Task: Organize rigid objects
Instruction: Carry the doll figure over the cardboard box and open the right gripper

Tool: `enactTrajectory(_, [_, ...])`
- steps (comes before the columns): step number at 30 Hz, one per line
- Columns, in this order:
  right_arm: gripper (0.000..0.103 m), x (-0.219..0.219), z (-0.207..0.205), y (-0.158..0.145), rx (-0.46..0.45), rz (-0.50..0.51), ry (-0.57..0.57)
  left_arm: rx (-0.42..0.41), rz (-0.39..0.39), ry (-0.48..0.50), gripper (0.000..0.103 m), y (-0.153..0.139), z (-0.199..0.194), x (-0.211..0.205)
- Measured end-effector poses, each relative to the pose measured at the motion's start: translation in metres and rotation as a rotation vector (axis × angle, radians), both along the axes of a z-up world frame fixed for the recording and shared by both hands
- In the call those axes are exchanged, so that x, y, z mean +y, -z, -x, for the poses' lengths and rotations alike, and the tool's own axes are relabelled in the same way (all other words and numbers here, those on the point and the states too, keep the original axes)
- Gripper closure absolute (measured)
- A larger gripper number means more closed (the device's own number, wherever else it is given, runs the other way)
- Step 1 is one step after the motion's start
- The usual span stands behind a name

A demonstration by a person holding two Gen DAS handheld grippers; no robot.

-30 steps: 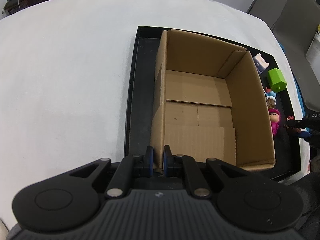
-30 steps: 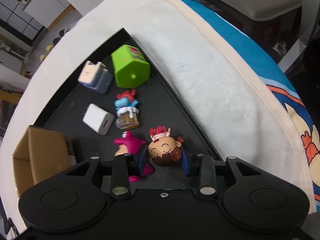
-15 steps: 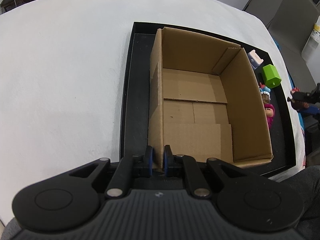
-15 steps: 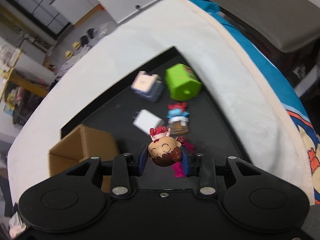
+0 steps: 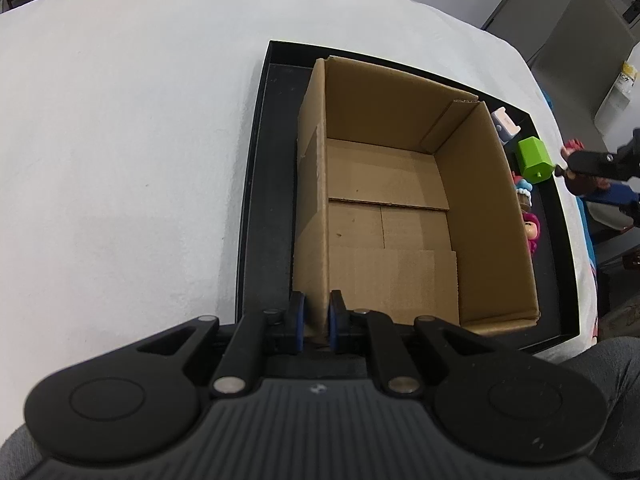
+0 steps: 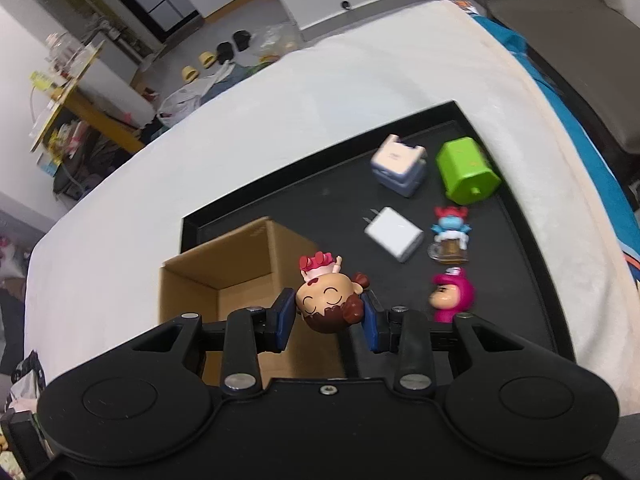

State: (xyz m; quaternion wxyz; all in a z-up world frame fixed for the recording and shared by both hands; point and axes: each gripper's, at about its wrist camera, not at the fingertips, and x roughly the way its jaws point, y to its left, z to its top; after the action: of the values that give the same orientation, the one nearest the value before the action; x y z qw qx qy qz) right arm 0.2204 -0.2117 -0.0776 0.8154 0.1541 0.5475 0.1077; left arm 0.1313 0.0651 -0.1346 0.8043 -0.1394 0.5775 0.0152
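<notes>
An open cardboard box (image 5: 404,216) stands in a black tray (image 5: 264,184) on a white cloth. My left gripper (image 5: 316,322) is shut on the box's near left wall. My right gripper (image 6: 329,314) is shut on a brown-haired figurine (image 6: 326,300) and holds it in the air above the tray, beside the box (image 6: 224,268). The right gripper also shows at the right edge of the left wrist view (image 5: 588,168). On the tray lie a pink figurine (image 6: 450,294), a blue figurine (image 6: 450,232), a white charger (image 6: 394,234), a green block (image 6: 466,176) and a white-blue block (image 6: 398,166).
The tray's rim (image 6: 532,240) runs close to the right of the toys. A blue patterned cloth (image 6: 588,128) lies beyond the white cloth on the right. A grey chair (image 6: 560,12) stands at the far right.
My right gripper has lifted the brown-haired figurine off the tray and carried it up and toward the box. My left gripper has kept its hold on the box wall.
</notes>
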Motion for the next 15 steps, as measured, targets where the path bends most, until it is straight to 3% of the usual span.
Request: enactTrajectory(15, [0.068, 0.069, -0.003, 0.002, 0.004, 0.002, -0.101, -0.011, 0.05, -0.006, 0.091, 0.002, 0.0, 0.007])
